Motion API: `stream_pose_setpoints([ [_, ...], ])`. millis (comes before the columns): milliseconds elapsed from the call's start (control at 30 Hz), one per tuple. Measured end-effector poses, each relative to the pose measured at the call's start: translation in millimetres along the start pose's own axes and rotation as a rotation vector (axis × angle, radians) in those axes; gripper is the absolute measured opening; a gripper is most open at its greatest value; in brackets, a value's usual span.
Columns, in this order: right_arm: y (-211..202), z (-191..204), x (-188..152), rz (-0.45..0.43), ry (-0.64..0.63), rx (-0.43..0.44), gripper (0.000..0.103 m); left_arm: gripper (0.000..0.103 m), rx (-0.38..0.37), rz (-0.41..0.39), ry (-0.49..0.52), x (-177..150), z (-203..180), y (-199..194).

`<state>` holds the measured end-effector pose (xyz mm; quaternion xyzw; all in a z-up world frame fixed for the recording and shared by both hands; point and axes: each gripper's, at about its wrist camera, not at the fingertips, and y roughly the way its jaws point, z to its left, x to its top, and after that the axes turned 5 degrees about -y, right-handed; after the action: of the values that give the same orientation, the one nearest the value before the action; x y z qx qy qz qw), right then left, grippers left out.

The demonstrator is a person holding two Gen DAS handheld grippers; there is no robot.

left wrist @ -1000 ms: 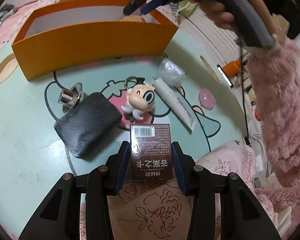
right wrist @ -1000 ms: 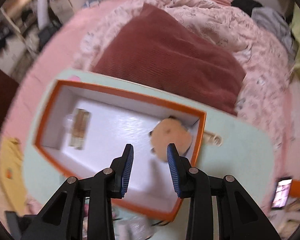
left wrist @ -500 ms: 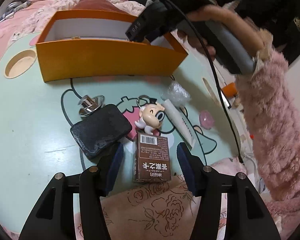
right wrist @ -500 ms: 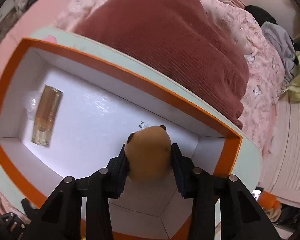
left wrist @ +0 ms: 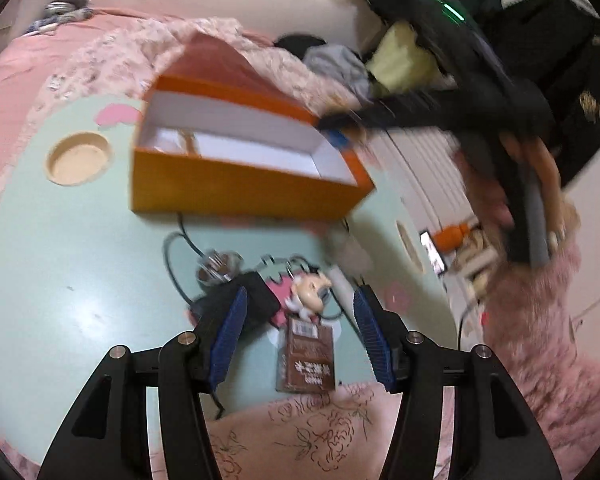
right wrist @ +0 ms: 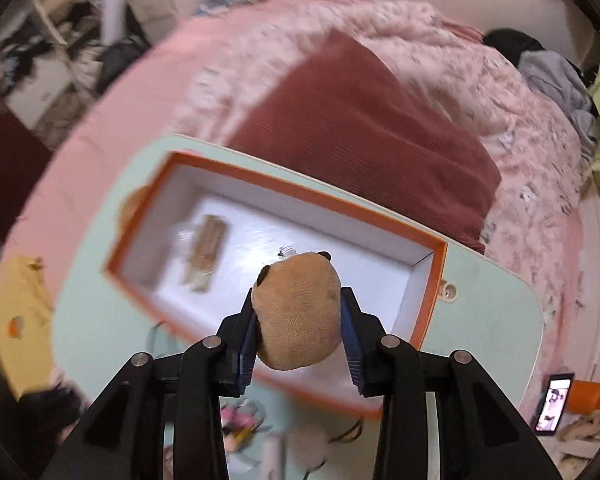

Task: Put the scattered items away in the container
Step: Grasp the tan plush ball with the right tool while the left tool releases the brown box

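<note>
My left gripper is open above the mint table, nothing between its pads. Below it lie a brown carton, a black pouch, a small cartoon figurine and a silver cap. The orange box stands behind them. My right gripper hangs over the right end of the orange box, its jaws closing on a tan plush toy pressed between the pads. An amber bottle lies inside the box. The right gripper shows blurred in the left wrist view.
A round cup recess sits at the table's left. A maroon pillow and pink bedding lie behind the box. A lit phone is off the table's right. A pink fluffy sleeve fills the right side.
My left gripper let go of the brown carton, opened and pulled back upward. My right gripper dropped into the box, shut on the plush toy and lifted it.
</note>
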<state>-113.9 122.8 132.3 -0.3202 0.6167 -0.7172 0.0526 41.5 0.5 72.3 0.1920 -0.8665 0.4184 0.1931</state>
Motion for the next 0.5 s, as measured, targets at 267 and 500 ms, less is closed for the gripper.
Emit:
stream_pose_setpoints([
  [267, -12.6, 21.5, -68.5, 0.003, -0.032, 0.118, 0.037, 0.056, 0.052, -0.072, -0.07, 13.8, 25.0, -29.4],
  [500, 5.0, 14.9, -131.6, 0.001, 0.07, 0.262, 0.038, 0.056, 0.08, -0.102, -0.037, 40.7, 24.0, -33.2],
])
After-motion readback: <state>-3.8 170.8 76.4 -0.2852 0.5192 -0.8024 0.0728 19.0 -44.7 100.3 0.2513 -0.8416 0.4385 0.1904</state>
